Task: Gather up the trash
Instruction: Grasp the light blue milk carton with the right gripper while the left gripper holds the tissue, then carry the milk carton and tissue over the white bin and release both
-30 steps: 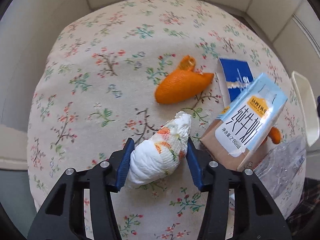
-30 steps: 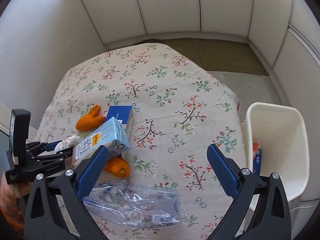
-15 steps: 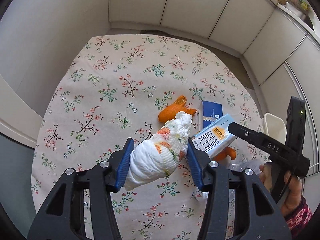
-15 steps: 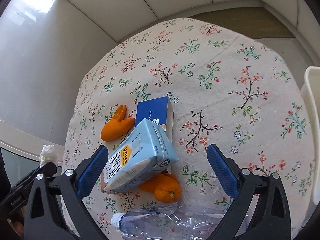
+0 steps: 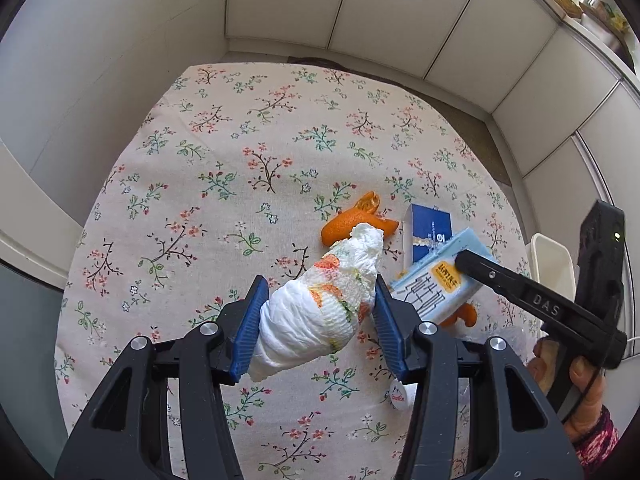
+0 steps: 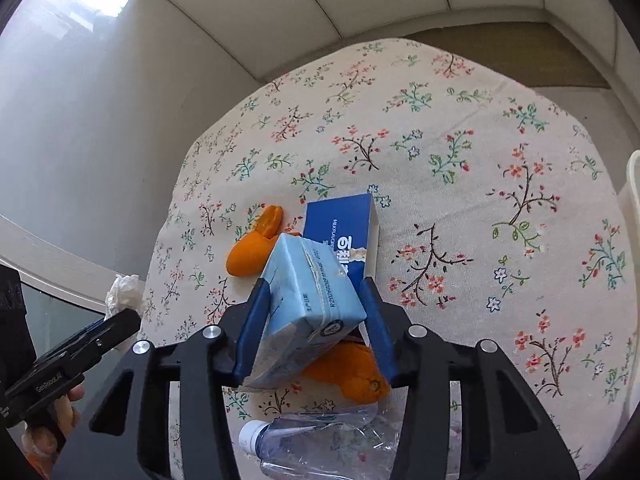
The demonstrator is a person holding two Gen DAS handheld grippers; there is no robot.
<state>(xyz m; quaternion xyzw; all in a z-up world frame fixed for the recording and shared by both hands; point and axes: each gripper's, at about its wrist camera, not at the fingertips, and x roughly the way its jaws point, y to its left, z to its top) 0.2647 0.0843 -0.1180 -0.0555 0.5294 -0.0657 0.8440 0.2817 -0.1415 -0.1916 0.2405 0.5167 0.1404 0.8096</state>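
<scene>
My left gripper (image 5: 316, 312) is shut on a crumpled white paper towel (image 5: 324, 308) with orange print and holds it above the floral tablecloth (image 5: 240, 160). My right gripper (image 6: 314, 320) has its blue pads on both sides of a light blue milk carton (image 6: 308, 300), which leans on a dark blue box (image 6: 344, 224). The carton (image 5: 436, 280) and the right gripper's finger (image 5: 520, 296) also show in the left wrist view. Orange peels lie beside the carton (image 6: 252, 252) and under it (image 6: 348, 376).
A crushed clear plastic bottle (image 6: 320, 440) with a white cap lies at the table's near edge. A white bin (image 5: 552, 264) stands off the table's right side. White cabinets and wall surround the round table.
My left gripper has lifted the paper towel up off the table. My right gripper has come down to the milk carton and narrowed its jaws around it.
</scene>
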